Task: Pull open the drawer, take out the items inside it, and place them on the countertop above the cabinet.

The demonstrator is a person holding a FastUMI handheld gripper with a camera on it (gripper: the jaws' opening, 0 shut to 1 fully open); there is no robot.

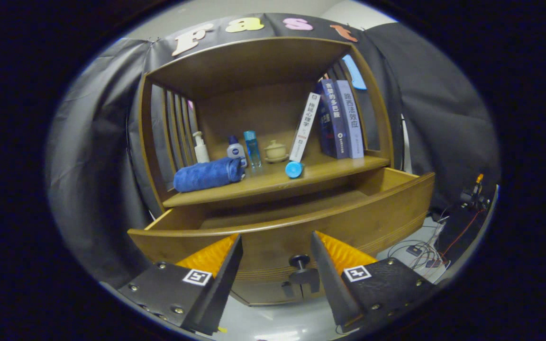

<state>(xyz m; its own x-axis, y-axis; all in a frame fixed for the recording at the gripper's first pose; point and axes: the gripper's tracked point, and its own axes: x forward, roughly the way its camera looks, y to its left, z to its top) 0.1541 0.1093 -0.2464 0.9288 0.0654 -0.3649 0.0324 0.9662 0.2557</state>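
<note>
The wooden worktop (273,182) above the open drawer carries a rolled blue towel (208,174). Behind the towel stand bottles; beyond them a lidded cup (275,150), a blue disc (294,169), then books (341,121).

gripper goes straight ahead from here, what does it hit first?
Most likely the drawer front: it stands pulled open just ahead of the open gripper, with the knob between the fingers, nearer the right one. Depth is unclear, so the knob might touch first.
</note>
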